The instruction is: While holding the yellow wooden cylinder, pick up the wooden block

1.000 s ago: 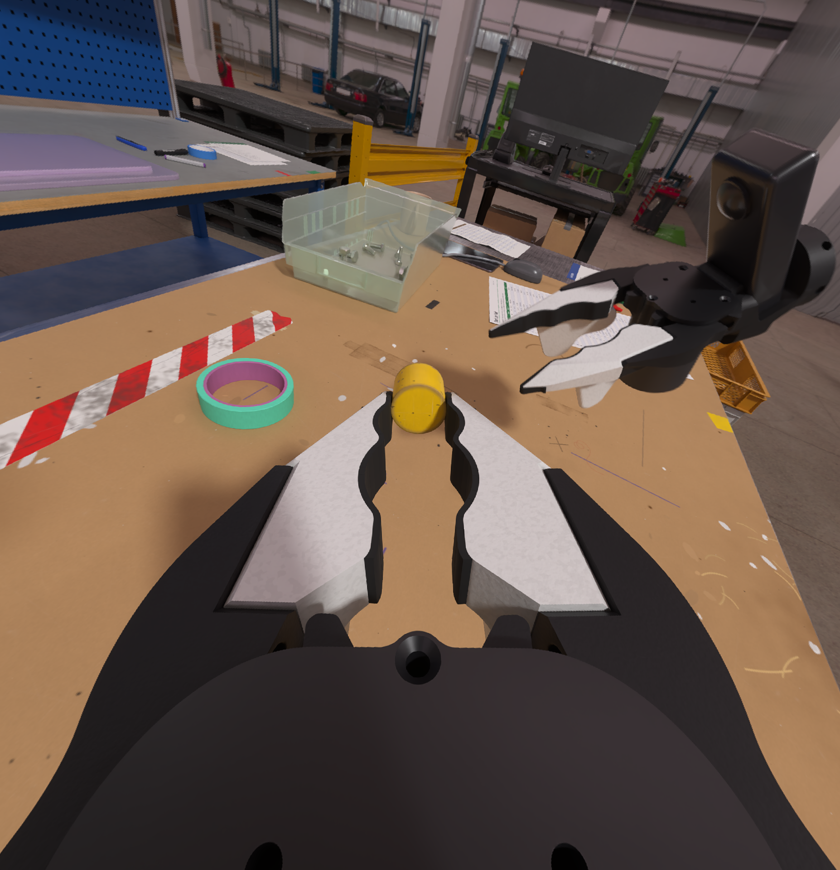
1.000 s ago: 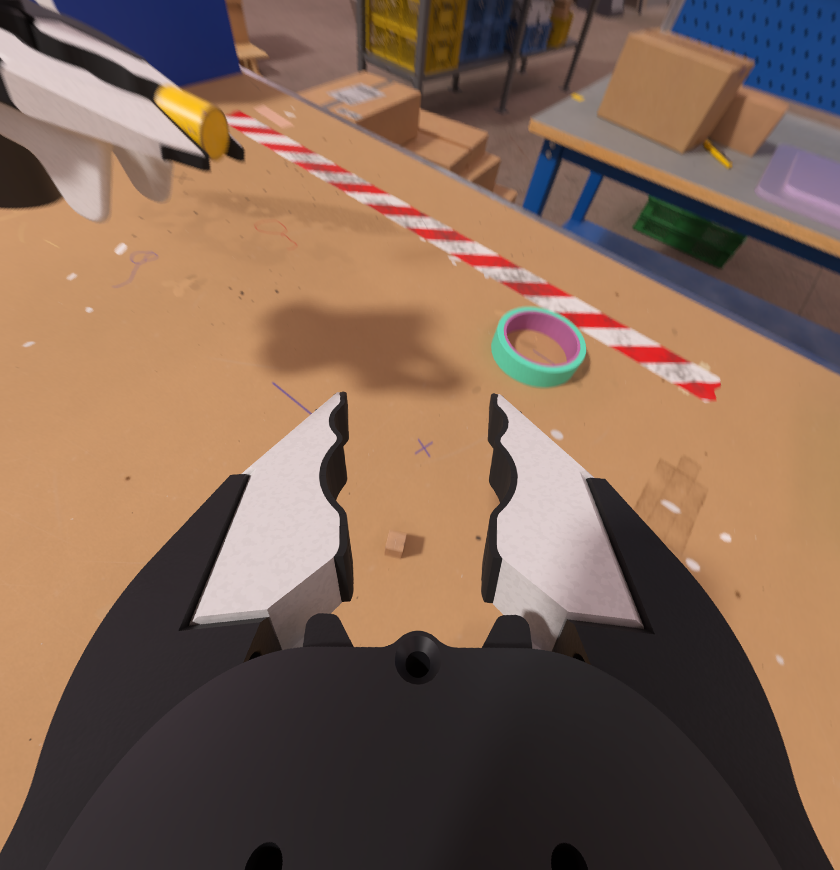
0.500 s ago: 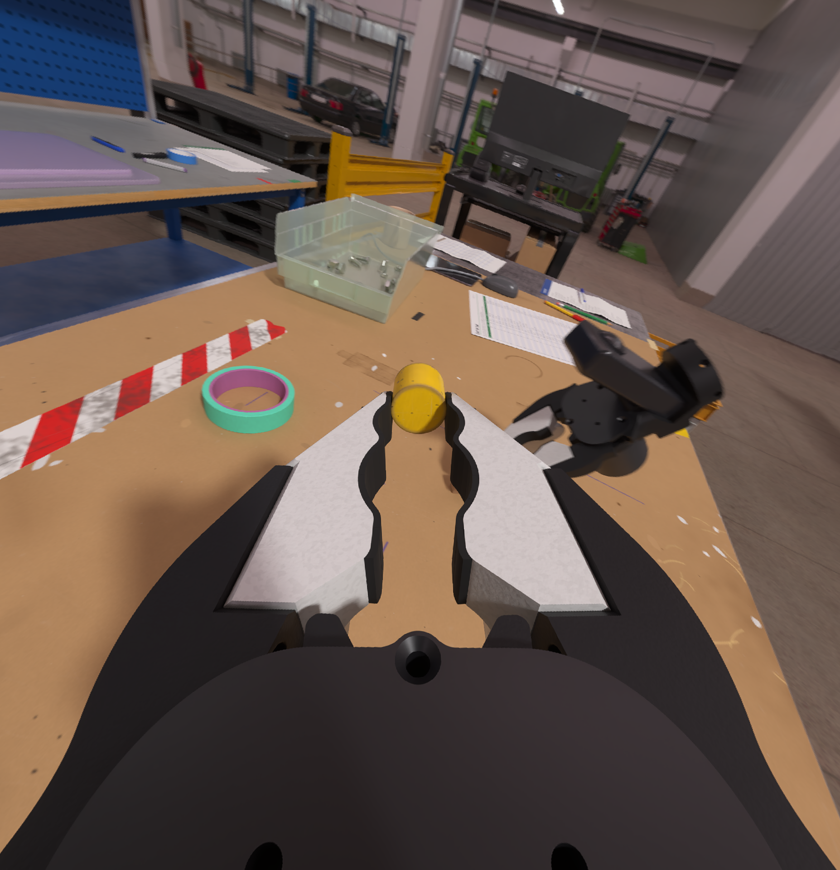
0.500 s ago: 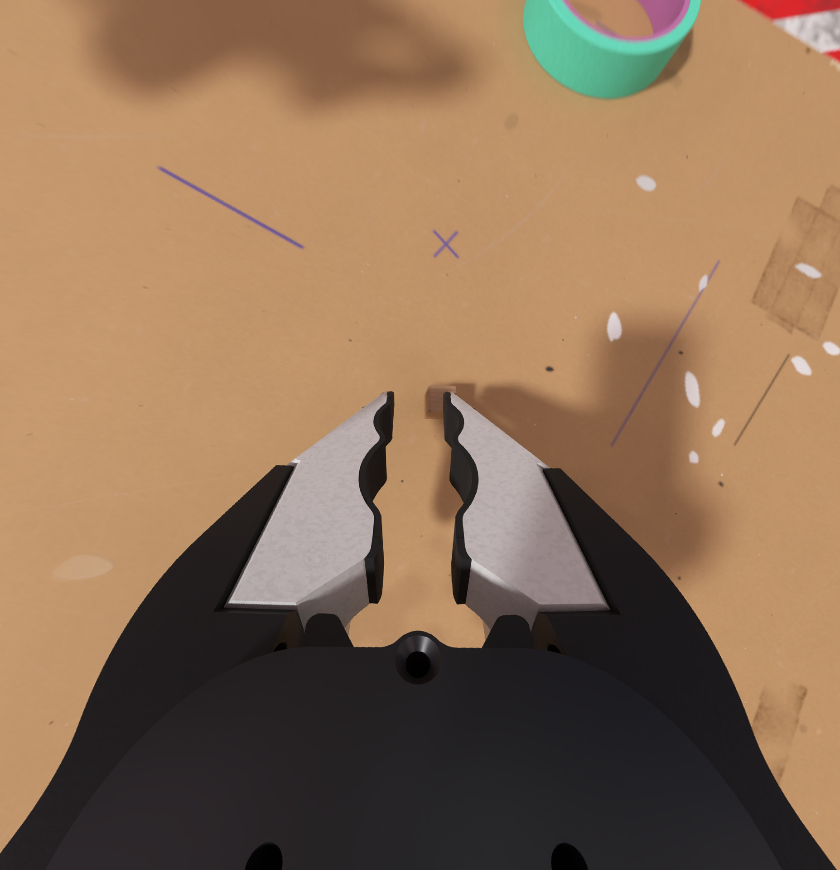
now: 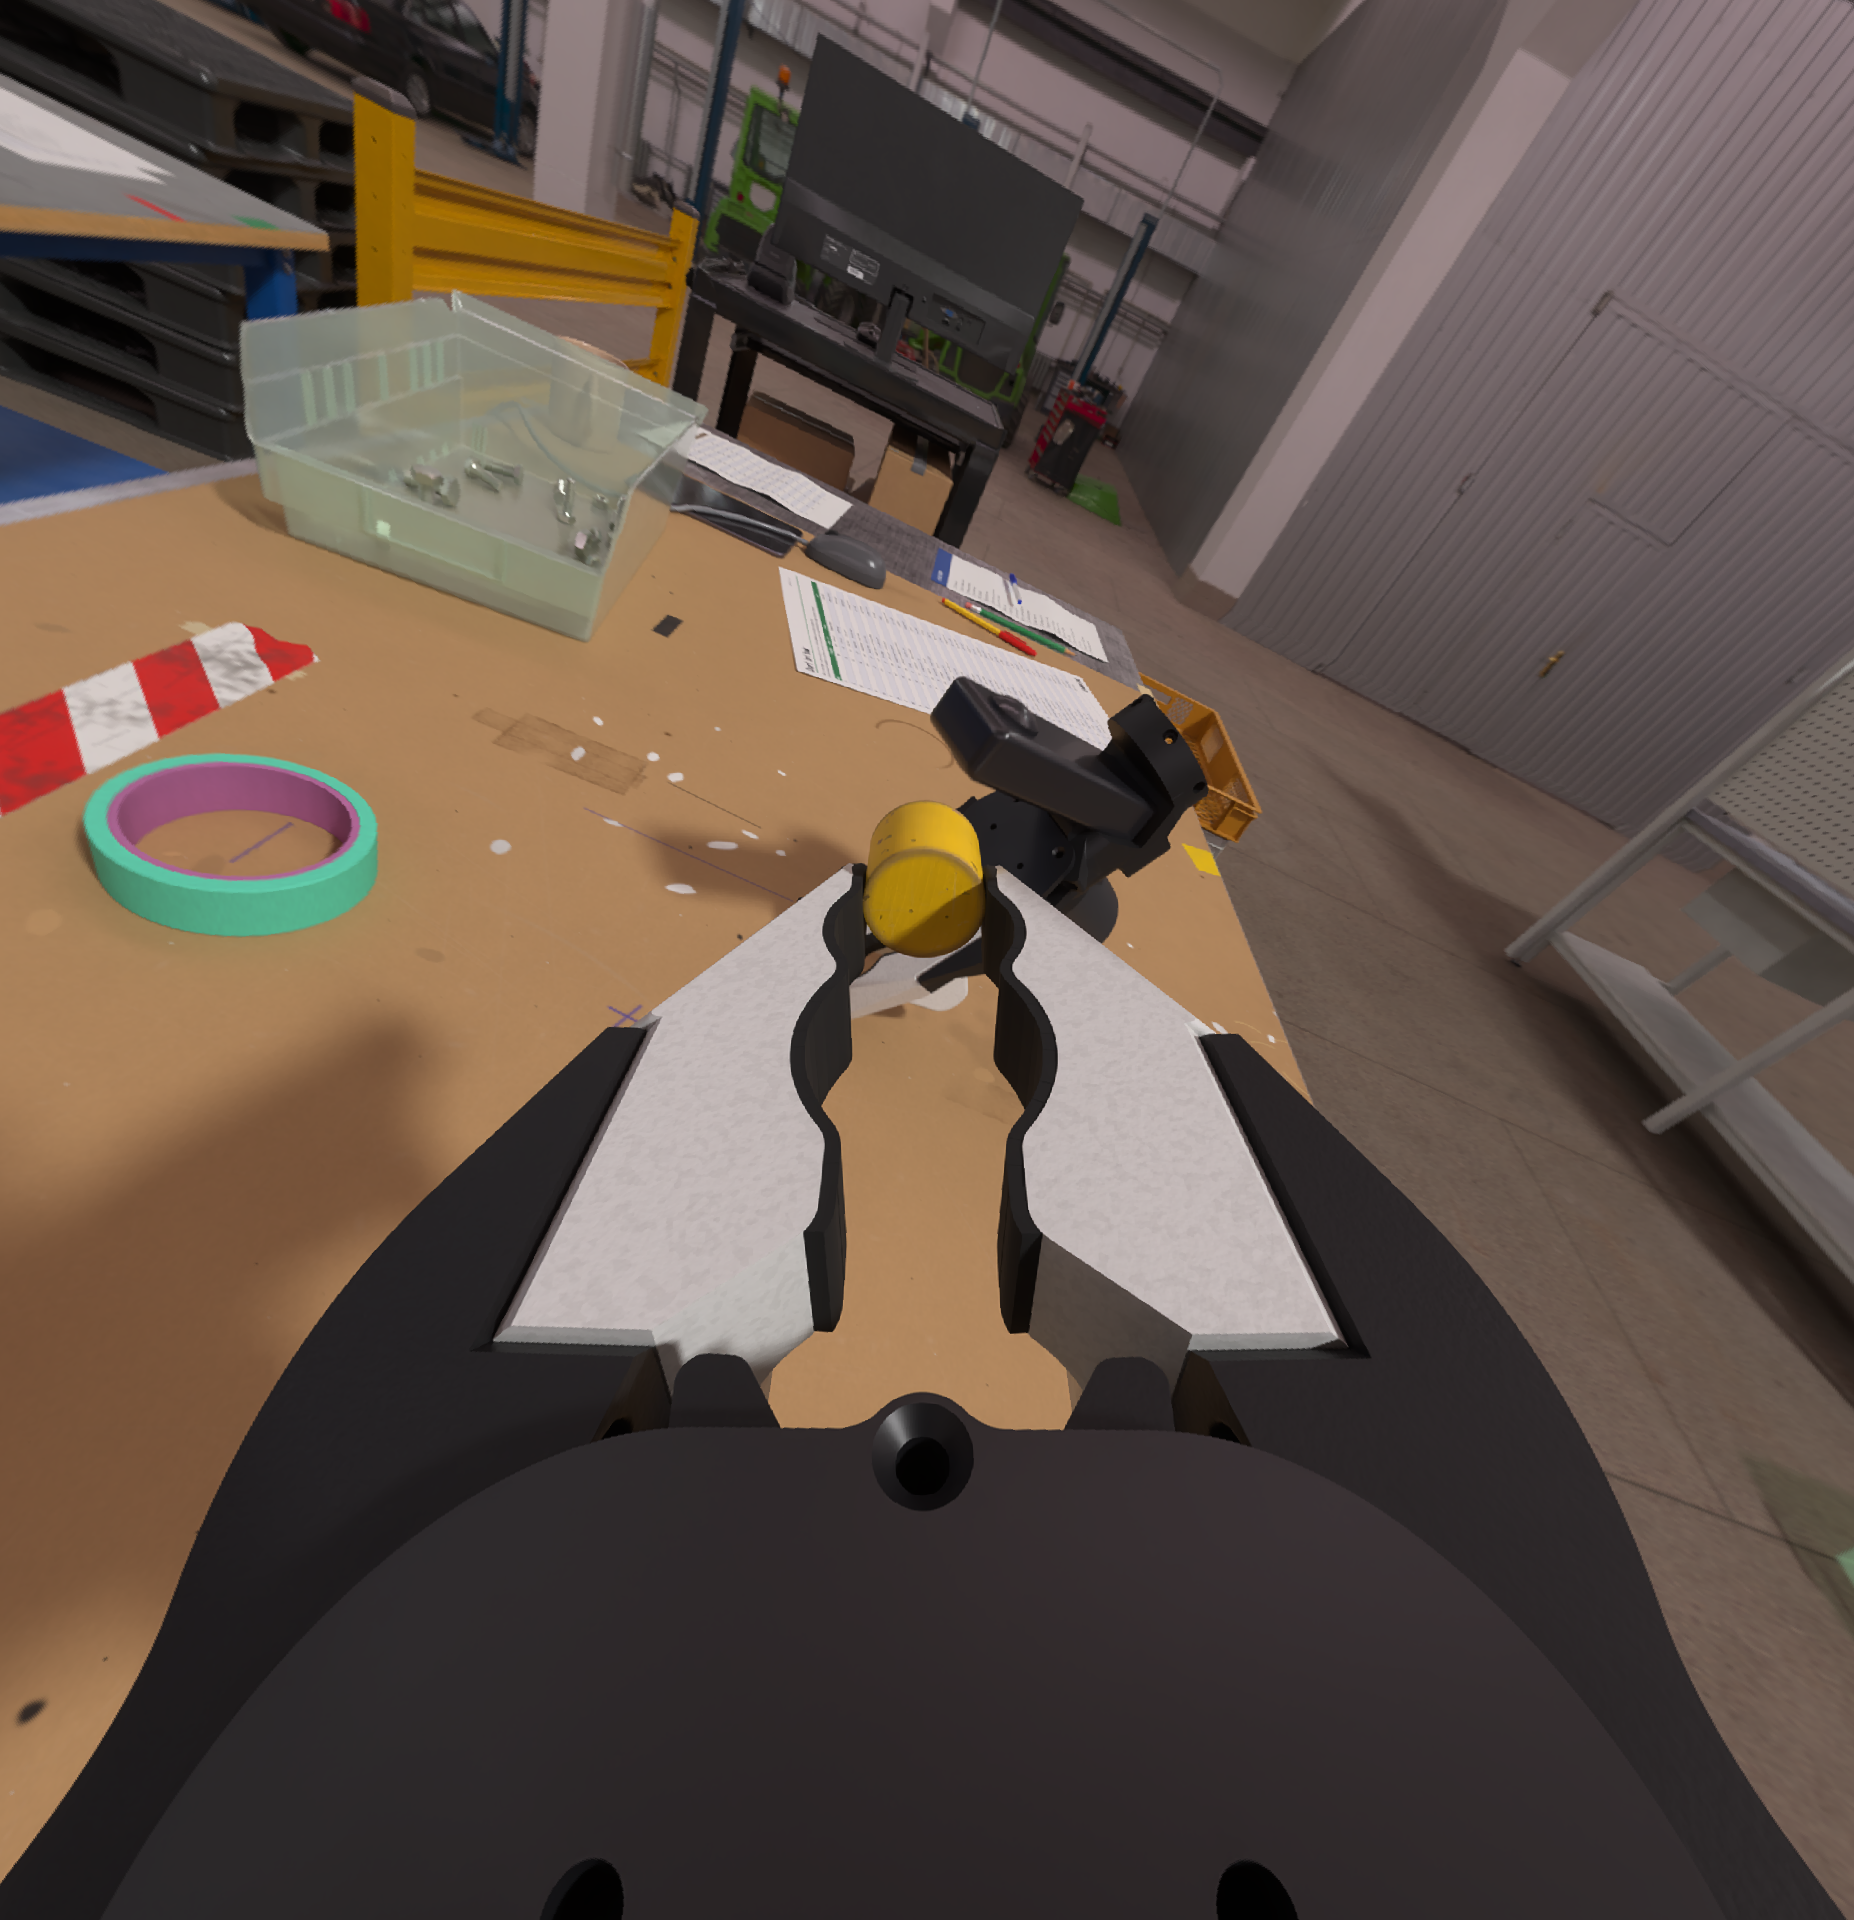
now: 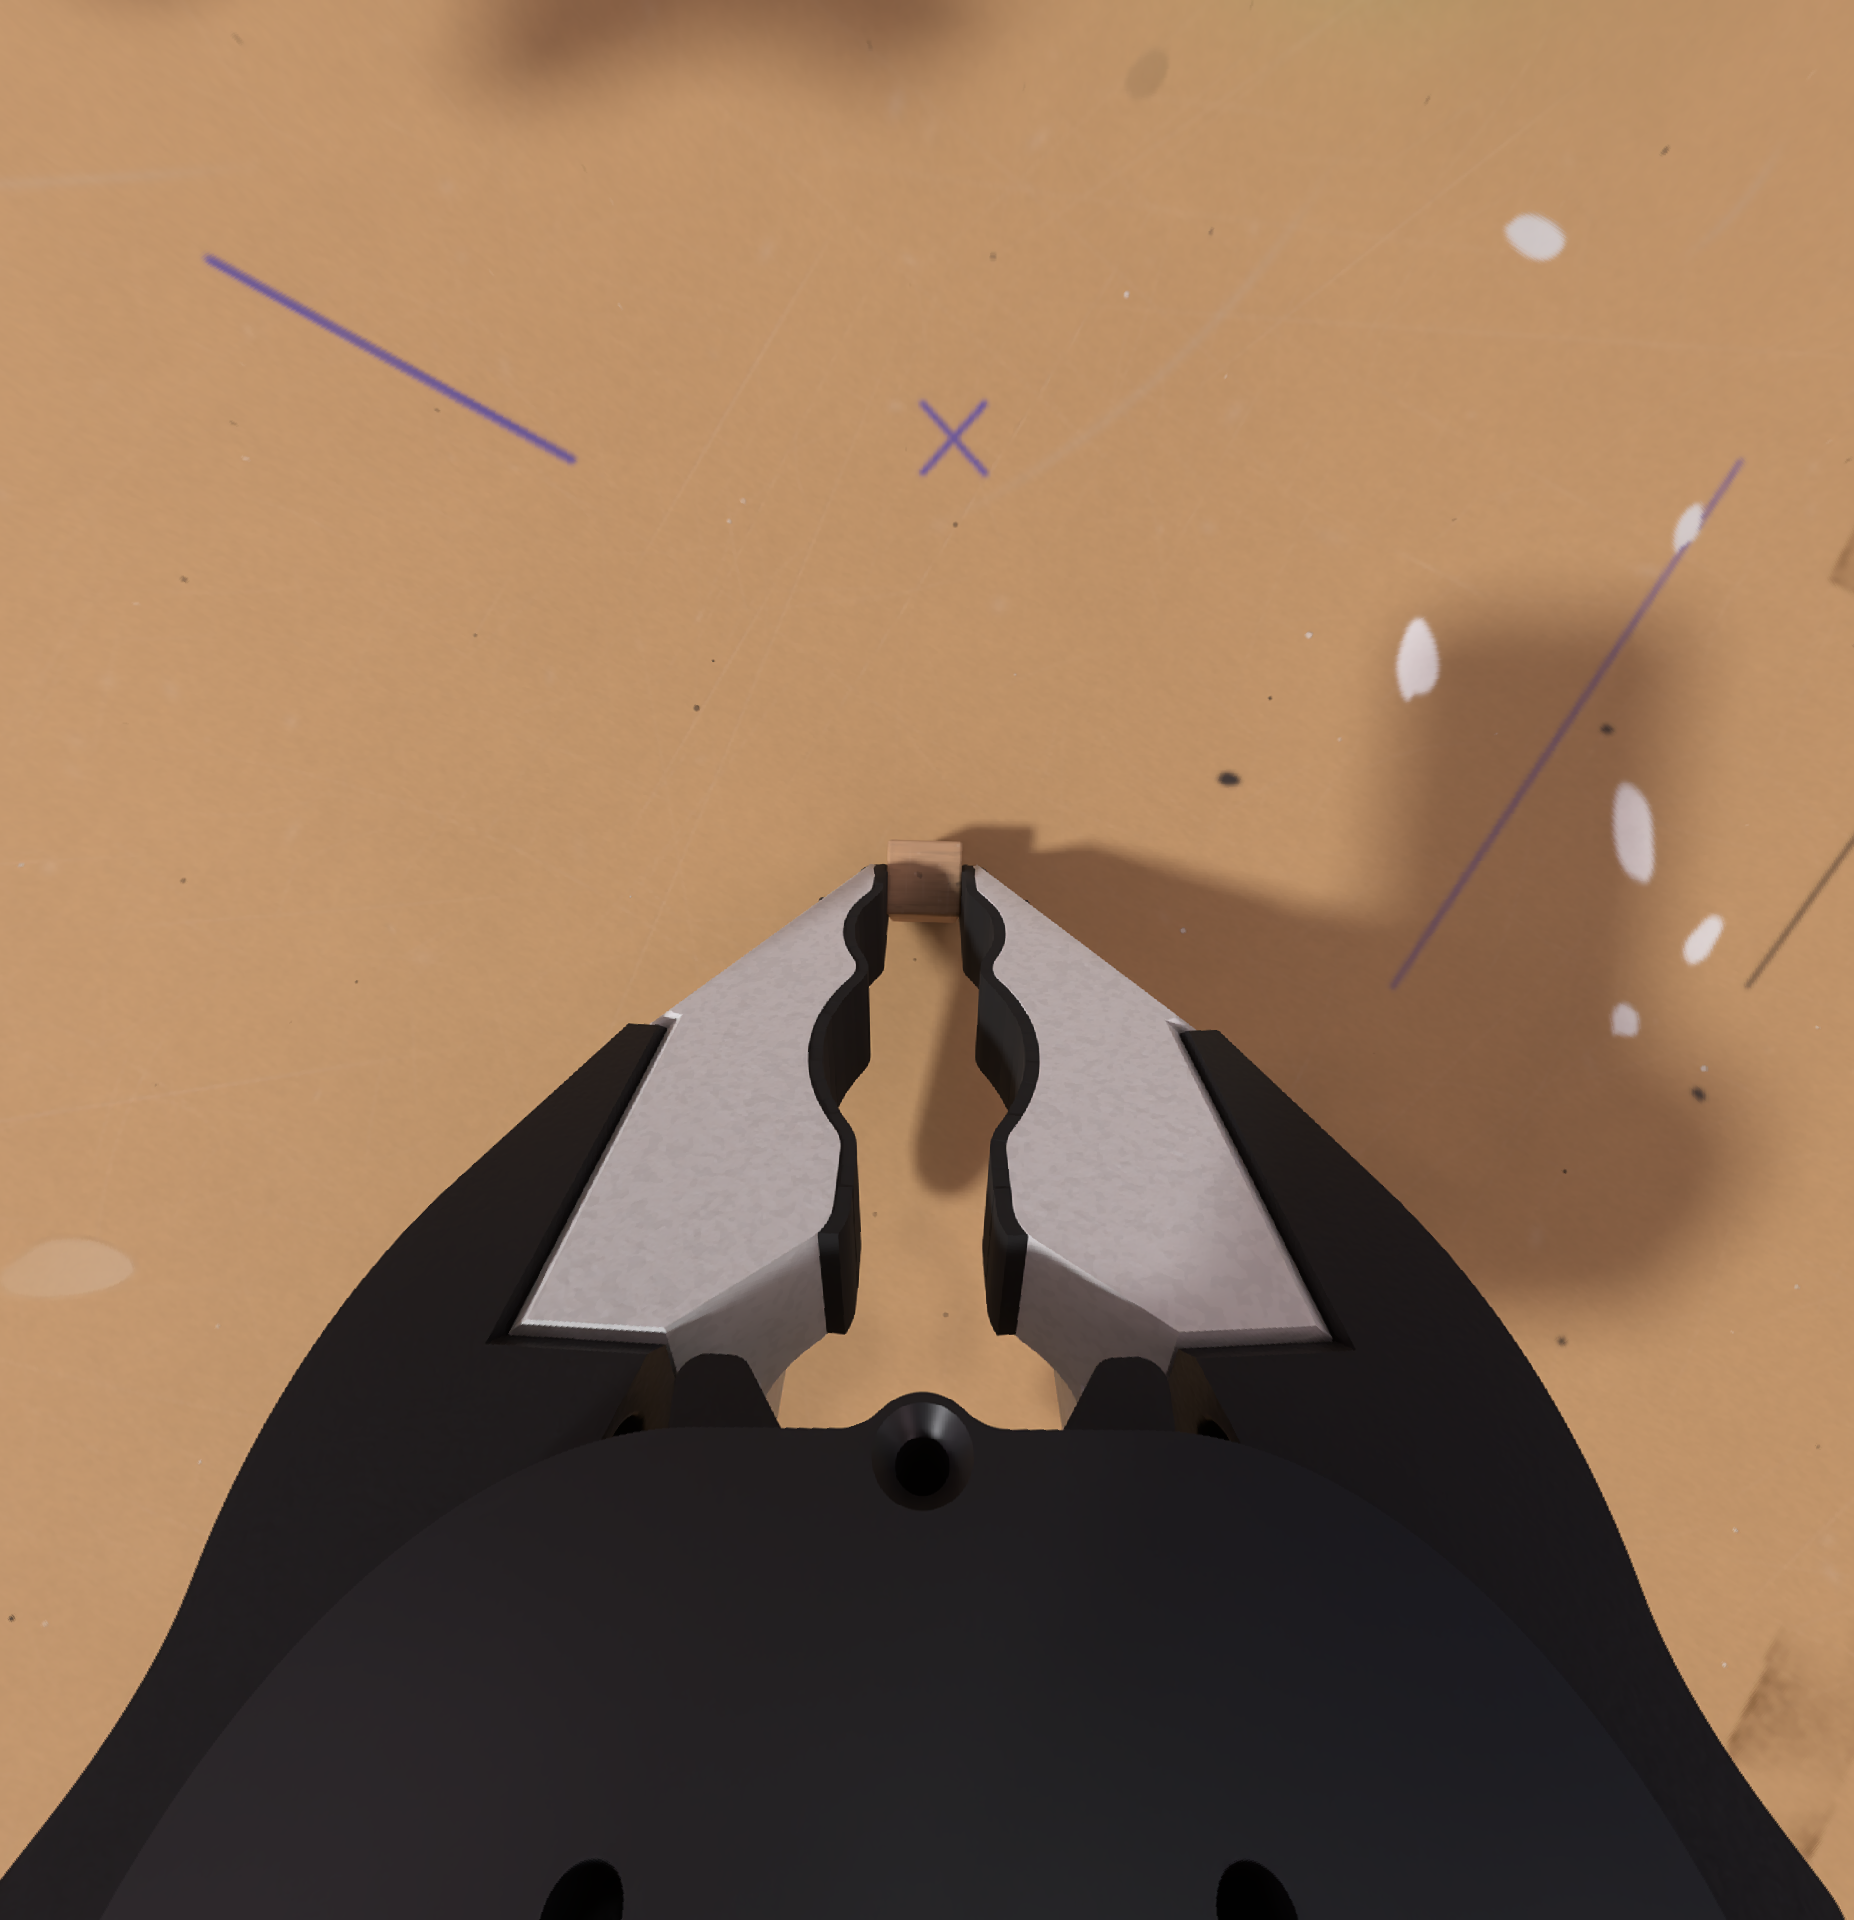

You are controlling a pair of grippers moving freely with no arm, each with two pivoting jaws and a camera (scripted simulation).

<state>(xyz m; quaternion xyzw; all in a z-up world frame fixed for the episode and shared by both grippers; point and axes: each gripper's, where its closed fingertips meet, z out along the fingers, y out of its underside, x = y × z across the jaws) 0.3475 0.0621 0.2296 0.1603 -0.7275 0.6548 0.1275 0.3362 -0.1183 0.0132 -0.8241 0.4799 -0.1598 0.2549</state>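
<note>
**Block at the right fingertips, cylinder held aloft**

We start with the tan fibreboard workbench [image 6: 487,831], which fills the right wrist view. We see the right gripper [image 6: 924,894] pointing down at it, with its jaws drawn in on the small pale wooden block [image 6: 923,883] at their very tips. The block sits square between them, with no clear long axis. Whether it has left the board we cannot tell. A straight lift looks like the coming move, and the shallow tip hold could slip.

In the left wrist view, the left gripper [image 5: 923,899] clamps the yellow wooden cylinder [image 5: 921,891] crosswise above the table. That view shows the right gripper's black body beyond the cylinder, also a green tape ring [image 5: 232,844] and a clear plastic bin [image 5: 455,457]. The block is hidden there.
</note>
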